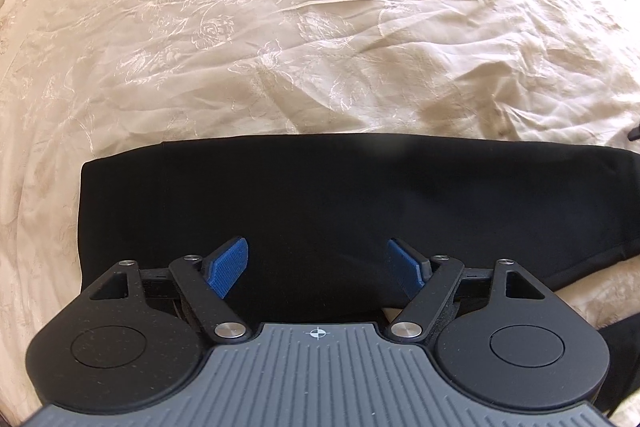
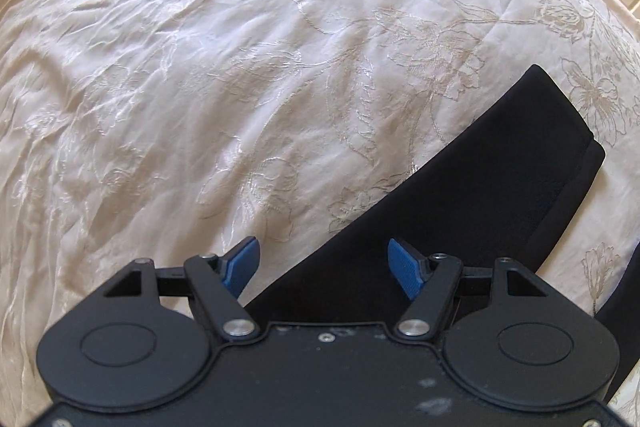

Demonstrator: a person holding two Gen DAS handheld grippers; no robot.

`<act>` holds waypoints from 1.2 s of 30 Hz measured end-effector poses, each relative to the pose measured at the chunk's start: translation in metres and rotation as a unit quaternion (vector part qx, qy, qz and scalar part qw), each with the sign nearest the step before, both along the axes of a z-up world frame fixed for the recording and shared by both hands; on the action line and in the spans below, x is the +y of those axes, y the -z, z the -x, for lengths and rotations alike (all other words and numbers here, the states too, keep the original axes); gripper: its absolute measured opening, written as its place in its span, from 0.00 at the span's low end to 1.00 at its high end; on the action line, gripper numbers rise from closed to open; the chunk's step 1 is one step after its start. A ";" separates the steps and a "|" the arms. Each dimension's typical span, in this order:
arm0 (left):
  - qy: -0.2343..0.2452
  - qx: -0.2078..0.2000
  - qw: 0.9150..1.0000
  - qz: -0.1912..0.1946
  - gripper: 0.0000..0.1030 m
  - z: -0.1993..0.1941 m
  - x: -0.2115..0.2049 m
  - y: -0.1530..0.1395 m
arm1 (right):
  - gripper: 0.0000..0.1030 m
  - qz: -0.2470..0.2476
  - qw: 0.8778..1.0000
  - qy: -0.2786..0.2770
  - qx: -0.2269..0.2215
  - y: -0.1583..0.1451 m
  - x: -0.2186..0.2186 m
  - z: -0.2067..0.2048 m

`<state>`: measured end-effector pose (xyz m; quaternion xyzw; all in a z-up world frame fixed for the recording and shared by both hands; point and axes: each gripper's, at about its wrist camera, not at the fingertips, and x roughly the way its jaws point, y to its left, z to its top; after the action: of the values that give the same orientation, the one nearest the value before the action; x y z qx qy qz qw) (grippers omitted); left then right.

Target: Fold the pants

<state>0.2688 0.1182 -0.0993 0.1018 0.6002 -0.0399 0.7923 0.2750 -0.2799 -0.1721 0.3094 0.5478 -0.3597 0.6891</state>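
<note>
Both grippers, left point(image 1: 318, 263) and right point(image 2: 323, 263), hang released above the black pants point(image 1: 340, 211), which lie flat on the cream bedspread point(image 1: 280, 47); soft, light cloth, probably limp; pinch a hemmed end.

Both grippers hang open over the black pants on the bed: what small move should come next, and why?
Probably lower the left gripper and close on the pants near their left end. Both it and the right gripper are open and hold nothing, and the pants lie as a long flat strip on the bedspread, likely needing another fold.
</note>
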 end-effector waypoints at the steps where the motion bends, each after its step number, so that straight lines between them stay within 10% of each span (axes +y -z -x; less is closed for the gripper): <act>1: -0.001 0.000 1.000 0.001 0.74 -0.004 0.001 0.002 | 0.69 -0.002 1.000 0.005 0.010 0.007 -0.003 -0.002; 3: -0.001 0.004 1.000 0.006 0.74 -0.011 0.003 0.007 | 0.66 -0.004 1.000 0.011 0.018 0.015 -0.004 0.002; 7: -0.008 0.013 0.999 0.029 0.74 -0.028 0.003 0.013 | 0.04 -0.028 0.999 -0.011 -0.008 0.014 -0.005 0.017; 19: -0.058 0.030 0.993 0.102 0.74 -0.089 -0.025 0.023 | 0.03 -0.036 0.997 -0.024 -0.062 -0.031 0.008 0.103; 28: -0.068 0.105 0.991 0.035 0.73 -0.086 -0.042 0.073 | 0.03 -0.063 0.996 -0.009 -0.068 -0.024 0.026 0.156; 33: -0.081 0.113 0.989 0.053 0.18 -0.072 -0.035 0.086 | 0.03 -0.076 0.994 -0.011 -0.077 -0.022 0.027 0.165; 36: -0.088 0.093 0.989 0.075 0.09 -0.060 -0.028 0.068 | 0.03 -0.079 0.993 -0.017 -0.088 -0.026 0.024 0.168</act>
<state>0.3291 0.0905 -0.1674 -0.0152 0.6729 -0.0247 0.7392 0.1070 -0.2560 -0.1465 0.3835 0.5173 -0.2748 0.7140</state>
